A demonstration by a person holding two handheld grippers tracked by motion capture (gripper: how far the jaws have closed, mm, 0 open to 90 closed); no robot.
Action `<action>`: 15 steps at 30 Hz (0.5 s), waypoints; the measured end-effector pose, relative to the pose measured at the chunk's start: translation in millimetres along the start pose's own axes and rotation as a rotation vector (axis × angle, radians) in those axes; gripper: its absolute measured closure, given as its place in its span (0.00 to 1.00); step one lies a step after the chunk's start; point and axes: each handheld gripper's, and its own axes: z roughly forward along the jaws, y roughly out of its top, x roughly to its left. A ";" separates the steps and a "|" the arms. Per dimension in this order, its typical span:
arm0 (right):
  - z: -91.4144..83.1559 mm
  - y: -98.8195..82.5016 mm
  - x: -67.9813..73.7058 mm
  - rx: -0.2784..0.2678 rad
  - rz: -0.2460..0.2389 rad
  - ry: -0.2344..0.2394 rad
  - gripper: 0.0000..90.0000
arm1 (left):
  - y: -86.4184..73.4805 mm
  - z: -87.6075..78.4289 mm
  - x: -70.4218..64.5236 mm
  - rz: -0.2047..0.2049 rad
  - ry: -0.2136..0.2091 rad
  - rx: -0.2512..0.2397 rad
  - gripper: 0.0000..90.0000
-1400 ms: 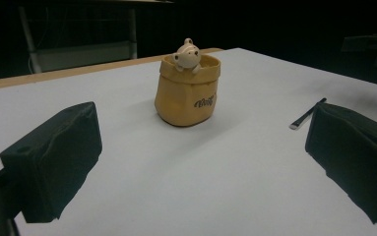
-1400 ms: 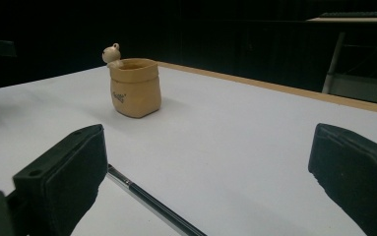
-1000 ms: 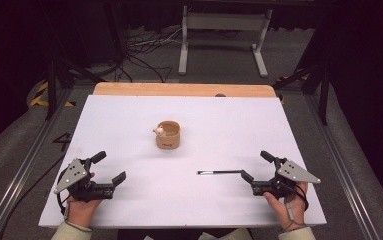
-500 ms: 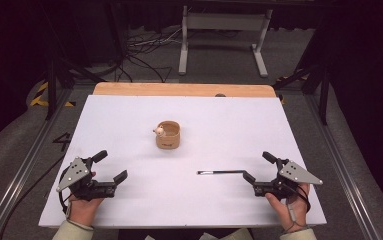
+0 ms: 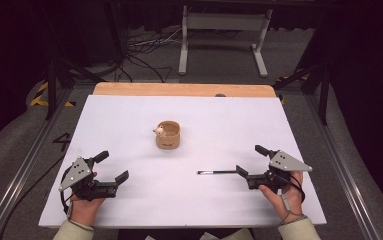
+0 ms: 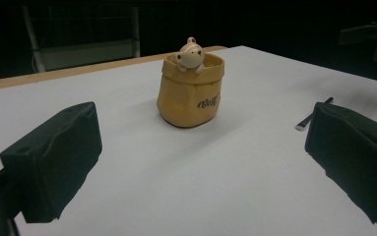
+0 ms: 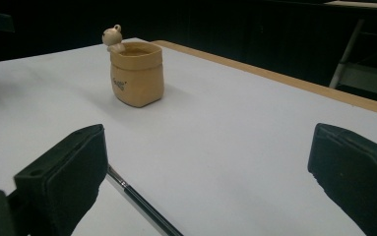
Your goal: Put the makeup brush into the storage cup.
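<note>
A tan sack-shaped cup with a small bear figure on its rim stands at mid-table. A thin black pen-like stick lies flat to its right. My right gripper rests open on the table, and the stick's end reaches its nearer jaw. In the right gripper view the stick runs beside the left jaw, with the cup far ahead and the gripper holding nothing. My left gripper sits open at the front left. Its view shows the gripper, the cup ahead and the stick.
The white table top has a wooden strip along its far edge. Beyond it are a grey stand and cables on the floor. Metal rails flank the table.
</note>
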 end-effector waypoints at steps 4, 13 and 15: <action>9.6 10.3 0.8 0.015 -0.009 0.020 0.02 | -0.9 -0.5 1.3 -0.007 0.000 -0.001 0.02; 30.3 29.8 -4.8 0.071 0.068 0.035 0.03 | 0.0 0.1 2.5 -0.012 -0.005 -0.009 0.02; 32.5 34.5 -5.6 0.083 0.060 0.039 0.03 | 0.1 0.2 2.2 -0.011 -0.005 -0.007 0.02</action>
